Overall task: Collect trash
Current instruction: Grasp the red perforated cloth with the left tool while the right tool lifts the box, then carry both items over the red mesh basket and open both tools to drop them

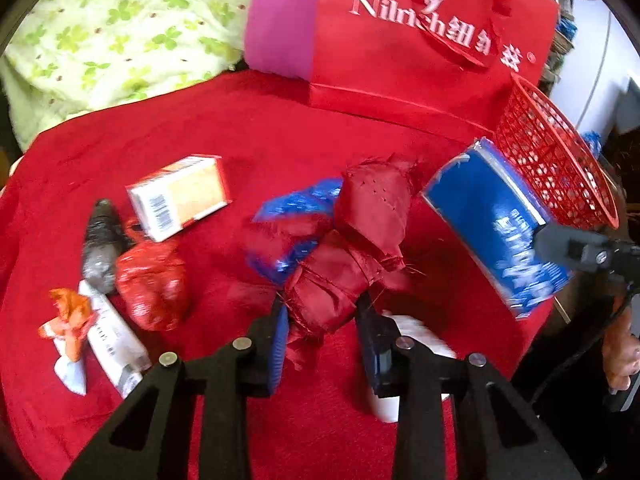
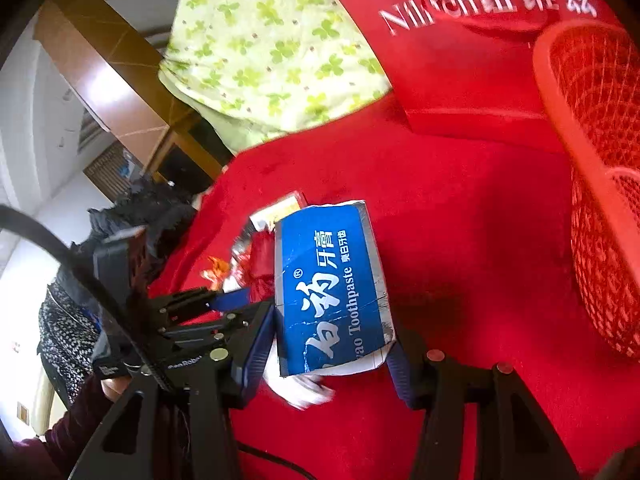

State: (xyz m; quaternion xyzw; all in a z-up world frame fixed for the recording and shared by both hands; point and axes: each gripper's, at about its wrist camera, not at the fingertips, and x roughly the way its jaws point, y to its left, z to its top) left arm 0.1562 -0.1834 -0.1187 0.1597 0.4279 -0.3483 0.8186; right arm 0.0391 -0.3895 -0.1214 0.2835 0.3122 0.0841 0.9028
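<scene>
Left tongs (image 1: 322, 316) are pinching a crumpled dark red fabric bundle (image 1: 360, 236) in the middle of the left wrist frame, on the red cloth-covered tabletop (image 1: 248, 128). Right tongs (image 2: 332, 356) are clamped on a blue cardboard toothpaste box (image 2: 330, 288), held near the red plastic mesh basket (image 2: 600, 200) at the right edge. Open cloth lies between box and basket. Something white under the box is blurred, can't make it out. Basket is cut off at the right.
</scene>
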